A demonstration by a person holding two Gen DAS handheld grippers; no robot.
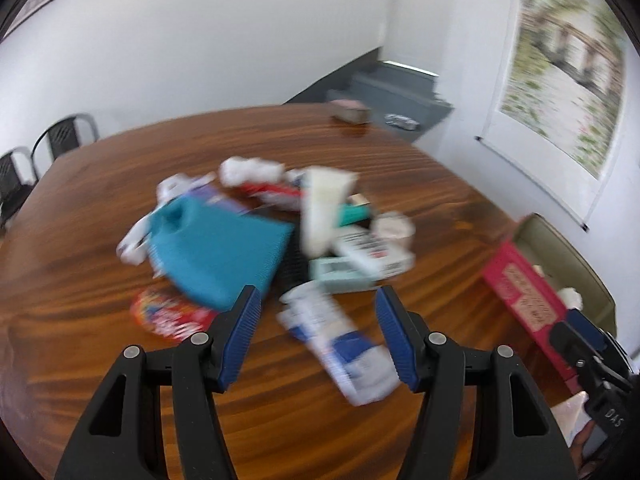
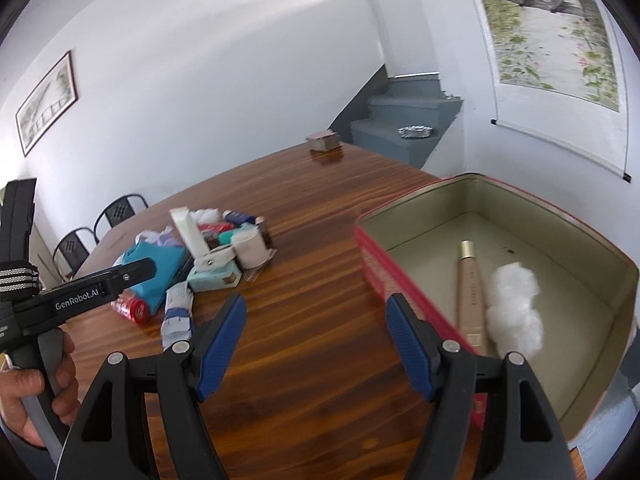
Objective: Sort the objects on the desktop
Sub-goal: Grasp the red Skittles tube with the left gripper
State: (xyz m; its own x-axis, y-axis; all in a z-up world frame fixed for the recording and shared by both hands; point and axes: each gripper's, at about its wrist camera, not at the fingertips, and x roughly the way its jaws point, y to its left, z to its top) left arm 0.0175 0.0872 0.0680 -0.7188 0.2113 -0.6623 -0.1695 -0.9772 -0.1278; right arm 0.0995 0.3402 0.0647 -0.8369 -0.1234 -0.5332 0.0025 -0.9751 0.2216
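1. Hanging over the wooden table (image 1: 120, 208), left tongs (image 1: 318, 336) spread wide, nothing between; a white-and-blue tube (image 1: 340, 344) lies just ahead at 12 o'clock.
2. Right tongs (image 2: 316, 336) also spread, empty, over bare wood.
3. Red tin (image 2: 384, 264) at 2 o'clock of right tongs, holding a beige tube (image 2: 472, 292) w/ cotton wad (image 2: 516, 312) beside it.
4. Pile at 11 o'clock: teal pouch (image 1: 216, 248), white tube (image 1: 324, 204), mint box (image 2: 214, 276). Left view blurred.
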